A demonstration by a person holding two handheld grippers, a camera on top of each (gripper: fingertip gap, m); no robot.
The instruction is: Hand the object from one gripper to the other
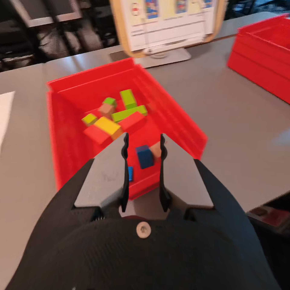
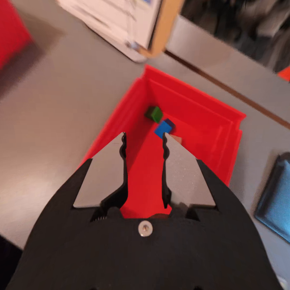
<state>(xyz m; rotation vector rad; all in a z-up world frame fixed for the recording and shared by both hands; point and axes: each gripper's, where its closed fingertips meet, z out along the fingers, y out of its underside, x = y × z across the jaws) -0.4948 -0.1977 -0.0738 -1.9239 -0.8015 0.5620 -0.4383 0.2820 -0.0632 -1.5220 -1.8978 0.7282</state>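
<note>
a: left tool point(image 1: 143, 138) stands open above the near end of a red bin point(image 1: 65, 141) on the grey worktop point(image 1: 219, 125). nothing is pressed between its fingers. a dark blue block point(image 1: 145, 157) and a plain wood block point(image 1: 156, 149) lie on the bin floor under the gap, not in the grasp.

b: and the right tool point(image 2: 143, 135)?

a: open too, with only red floor between its fingers. it hangs over another red bin point(image 2: 219, 125), where a green cube point(image 2: 154, 114), a blue cube point(image 2: 164, 127) and a pale wood piece point(image 2: 178, 138) sit in the far corner. the blue cube is just beside the tip of one finger, but it is not held.

b: so which step is this?

a: i think the very first one, or the pause between two rounds. no block is in the air, so the pick is not yet done.

b: where is the object to hand over?

a: most likely in the left bin, which also has a heap of green, yellow and red blocks point(image 1: 113, 119) at the back. i cannot tell which block is meant.

b: what does the next move need?

a: to my mind, the left tool should go down around the dark blue block, centred so the wood block beside it is not caught too, then close and lift. both views are blurred, so fine detail is not sure.
</note>
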